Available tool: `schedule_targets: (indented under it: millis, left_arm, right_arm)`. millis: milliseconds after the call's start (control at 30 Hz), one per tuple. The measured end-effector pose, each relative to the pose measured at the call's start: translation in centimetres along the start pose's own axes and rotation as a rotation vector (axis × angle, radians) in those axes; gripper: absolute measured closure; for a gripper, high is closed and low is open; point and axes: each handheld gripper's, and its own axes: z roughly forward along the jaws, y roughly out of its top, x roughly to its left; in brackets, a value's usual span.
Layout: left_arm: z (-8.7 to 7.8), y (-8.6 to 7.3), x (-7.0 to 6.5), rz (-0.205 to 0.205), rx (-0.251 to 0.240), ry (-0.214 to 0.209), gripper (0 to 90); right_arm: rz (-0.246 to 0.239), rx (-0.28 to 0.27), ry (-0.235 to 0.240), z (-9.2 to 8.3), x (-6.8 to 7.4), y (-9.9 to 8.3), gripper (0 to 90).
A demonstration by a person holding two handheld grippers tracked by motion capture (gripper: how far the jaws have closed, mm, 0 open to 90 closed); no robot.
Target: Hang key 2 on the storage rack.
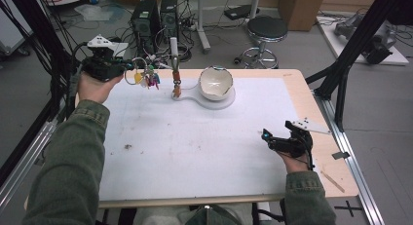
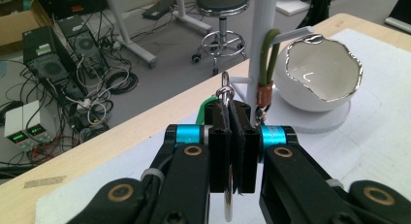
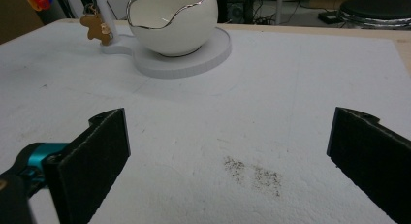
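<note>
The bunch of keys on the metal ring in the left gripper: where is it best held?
By the thin metal ring, as the left gripper holds it now: jaws shut flat on the ring's wire, approached edge-on from the table's left. The coloured tags then dangle free, leaving the loop clear, probably for the white stand's peg.

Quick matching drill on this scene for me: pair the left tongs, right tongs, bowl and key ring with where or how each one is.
Things:
1. left tongs
2. right tongs
3. bowl
4. key ring

States:
A. sits on the round white base
B. open, above bare table
C. hangs in the air, pinched at the table's far left
D. shut on a metal ring

Pairs: 1-D, 2-B, 3-A, 4-C
</note>
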Motion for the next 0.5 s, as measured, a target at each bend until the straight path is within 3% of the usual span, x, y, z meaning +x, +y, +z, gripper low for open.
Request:
schedule_targets:
  millis: [167, 400, 500]
  left_arm:
    - [1.0, 0.1, 0.3, -0.016, -0.001, -0.008, 86.8]
    - [2.1, -0.2, 1.3, -0.059, 0.007, 0.030, 86.7]
    - [2.3, -0.2, 1.4, -0.101, -0.002, 0.030, 86.8]
  right_arm:
    - [0.001, -0.002, 0.002, 0.0, -0.1, 0.0, 0.6]
    - [0.009, -0.002, 0.008, -0.1, -0.1, 0.0, 0.6]
    - [0.007, -0.005, 0.008, -0.1, -0.2, 0.0, 0.6]
